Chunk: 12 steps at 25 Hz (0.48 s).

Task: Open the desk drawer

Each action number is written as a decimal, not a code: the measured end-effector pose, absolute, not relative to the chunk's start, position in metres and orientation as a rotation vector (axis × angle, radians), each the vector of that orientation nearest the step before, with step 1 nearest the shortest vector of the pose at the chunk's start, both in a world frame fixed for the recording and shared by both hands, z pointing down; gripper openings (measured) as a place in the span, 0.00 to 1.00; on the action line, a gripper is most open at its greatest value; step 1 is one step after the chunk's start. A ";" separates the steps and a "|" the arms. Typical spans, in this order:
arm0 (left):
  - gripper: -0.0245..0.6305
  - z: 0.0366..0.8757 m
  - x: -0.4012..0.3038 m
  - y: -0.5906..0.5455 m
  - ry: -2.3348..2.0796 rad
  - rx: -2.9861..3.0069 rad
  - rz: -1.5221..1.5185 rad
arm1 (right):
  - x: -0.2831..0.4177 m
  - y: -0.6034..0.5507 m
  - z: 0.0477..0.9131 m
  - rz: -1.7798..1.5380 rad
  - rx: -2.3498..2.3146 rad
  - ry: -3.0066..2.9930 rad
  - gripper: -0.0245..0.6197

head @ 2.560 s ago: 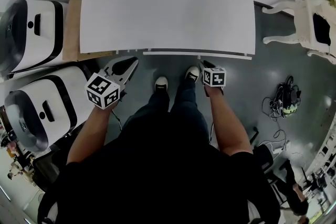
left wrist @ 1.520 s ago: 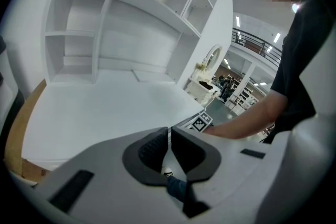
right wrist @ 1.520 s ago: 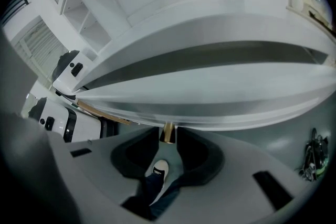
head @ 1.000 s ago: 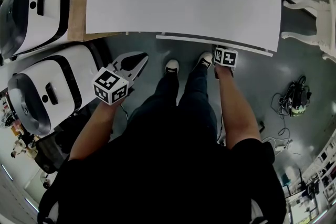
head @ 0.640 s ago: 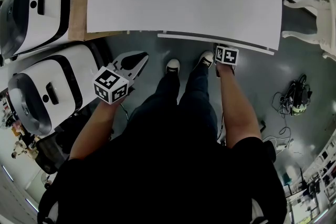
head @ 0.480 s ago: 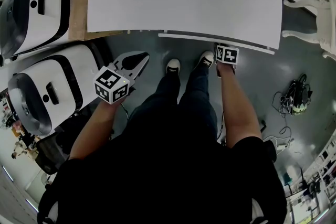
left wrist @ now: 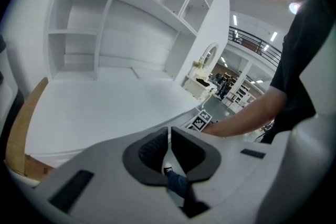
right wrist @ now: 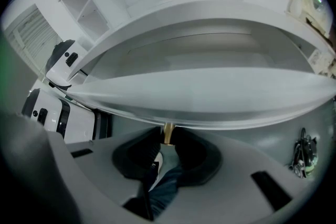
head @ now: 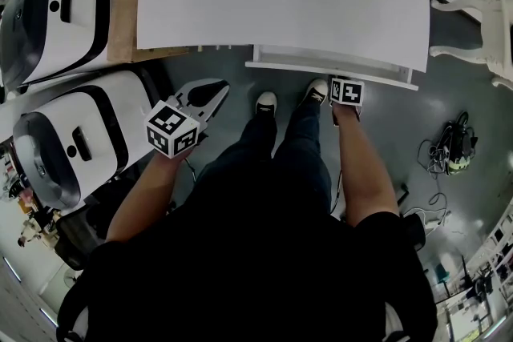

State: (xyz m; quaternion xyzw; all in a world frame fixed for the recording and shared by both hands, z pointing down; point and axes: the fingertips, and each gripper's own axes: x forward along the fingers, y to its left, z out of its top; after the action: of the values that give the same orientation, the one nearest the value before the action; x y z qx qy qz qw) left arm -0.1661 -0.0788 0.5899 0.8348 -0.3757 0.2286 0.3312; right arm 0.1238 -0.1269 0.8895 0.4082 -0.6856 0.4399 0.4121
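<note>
The white desk stands in front of me, and its drawer is pulled a little way out from under the top, its inside showing as a pale strip. In the right gripper view the drawer front fills the width, with a small brass knob under it. My right gripper is shut on that knob; in the head view it sits at the drawer's right part. My left gripper hangs in the air left of the person's legs, shut, with nothing in it.
Two white and black machines stand at the left, beside a wooden board. A white chair is at the right, with a cable bundle on the floor. The person's shoes stand under the drawer. White shelves rise behind the desk.
The drawer has slid out toward the person, and its inside now shows. The right gripper has come back with it on the knob. The left gripper has kept still.
</note>
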 end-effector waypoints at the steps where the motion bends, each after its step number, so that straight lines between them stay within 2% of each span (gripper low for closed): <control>1: 0.08 0.589 -0.165 -0.078 -0.978 2.187 0.597 | 0.125 -0.123 0.890 1.107 1.025 -1.722 0.18; 12: 0.08 0.585 -0.166 -0.067 -0.957 2.210 0.606 | 0.131 -0.079 0.891 1.128 1.018 -1.688 0.17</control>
State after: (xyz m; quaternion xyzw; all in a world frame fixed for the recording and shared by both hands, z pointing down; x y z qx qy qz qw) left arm -0.1659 -0.0674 0.5852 0.8423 -0.3647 0.2308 0.3231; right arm 0.1308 -0.0794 0.8910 0.4064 -0.6740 0.4505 0.4215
